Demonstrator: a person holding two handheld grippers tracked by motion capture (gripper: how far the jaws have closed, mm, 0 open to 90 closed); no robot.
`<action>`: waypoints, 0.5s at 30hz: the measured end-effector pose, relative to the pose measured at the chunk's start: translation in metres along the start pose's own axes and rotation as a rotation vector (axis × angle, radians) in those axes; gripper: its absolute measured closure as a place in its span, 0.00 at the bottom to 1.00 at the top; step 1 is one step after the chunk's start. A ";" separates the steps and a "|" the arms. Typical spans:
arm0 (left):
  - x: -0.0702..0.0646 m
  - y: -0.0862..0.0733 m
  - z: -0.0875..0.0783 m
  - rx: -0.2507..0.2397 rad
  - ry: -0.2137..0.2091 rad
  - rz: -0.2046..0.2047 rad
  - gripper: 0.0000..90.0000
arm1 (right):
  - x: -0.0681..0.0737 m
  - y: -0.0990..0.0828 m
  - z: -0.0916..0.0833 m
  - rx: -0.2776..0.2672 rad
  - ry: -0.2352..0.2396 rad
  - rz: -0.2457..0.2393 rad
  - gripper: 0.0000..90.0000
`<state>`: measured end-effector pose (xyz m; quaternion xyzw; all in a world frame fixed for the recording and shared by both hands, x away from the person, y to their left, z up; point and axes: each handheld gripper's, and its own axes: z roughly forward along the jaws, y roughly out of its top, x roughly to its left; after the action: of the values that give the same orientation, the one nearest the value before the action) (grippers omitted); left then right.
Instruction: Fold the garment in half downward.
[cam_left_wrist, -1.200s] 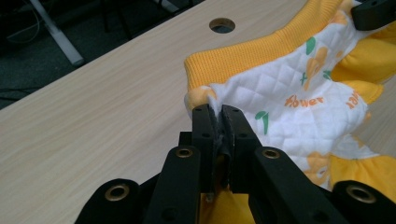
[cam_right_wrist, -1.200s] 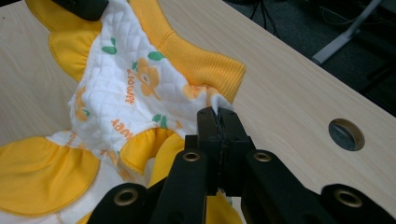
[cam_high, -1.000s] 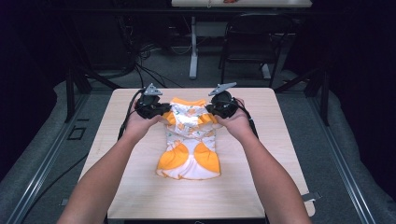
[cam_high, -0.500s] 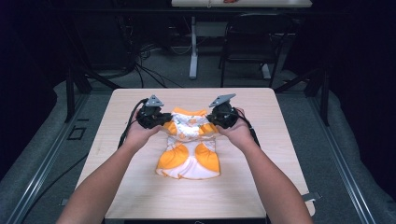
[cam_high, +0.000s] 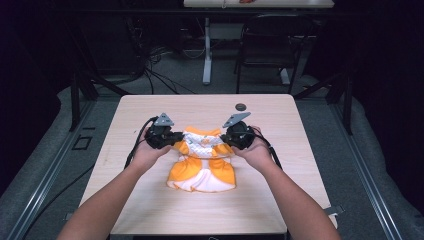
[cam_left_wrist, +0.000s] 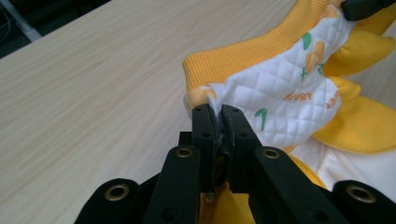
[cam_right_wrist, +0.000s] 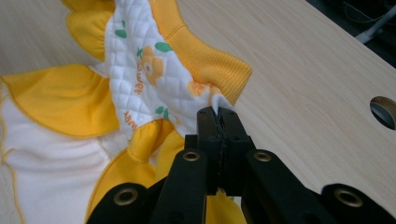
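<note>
Pinching the little garment (cam_high: 202, 162) at both corners, the left gripper (cam_left_wrist: 217, 122) and right gripper (cam_right_wrist: 218, 120) are folding it over the counter (cam_high: 280, 120), and laying it flat comes next.

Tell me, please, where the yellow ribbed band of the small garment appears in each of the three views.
High view: the yellow ribbed band is at the garment's far edge, between the two hand-held grippers, near the picture's centre.
Left gripper view: the band runs across the upper right, above the shut jaws.
Right gripper view: the band runs from top centre down toward the shut jaws.
Shared landmark: the white quilted panel with flower print, beside the band.
</note>
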<state>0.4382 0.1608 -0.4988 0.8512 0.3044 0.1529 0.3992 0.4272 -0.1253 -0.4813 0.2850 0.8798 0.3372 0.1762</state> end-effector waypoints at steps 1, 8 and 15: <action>-0.001 -0.002 0.000 0.004 -0.001 0.003 0.94 | 0.002 -0.001 0.000 0.000 0.002 -0.001 0.98; -0.007 -0.018 0.003 0.024 -0.021 0.007 0.94 | 0.011 -0.013 0.005 0.007 0.022 0.001 0.98; -0.010 -0.029 0.006 0.033 -0.034 -0.007 0.94 | 0.017 -0.022 0.011 0.022 0.050 0.014 0.98</action>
<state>0.4217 0.1654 -0.5250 0.8591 0.3030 0.1322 0.3907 0.4110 -0.1224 -0.5061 0.2846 0.8856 0.3355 0.1488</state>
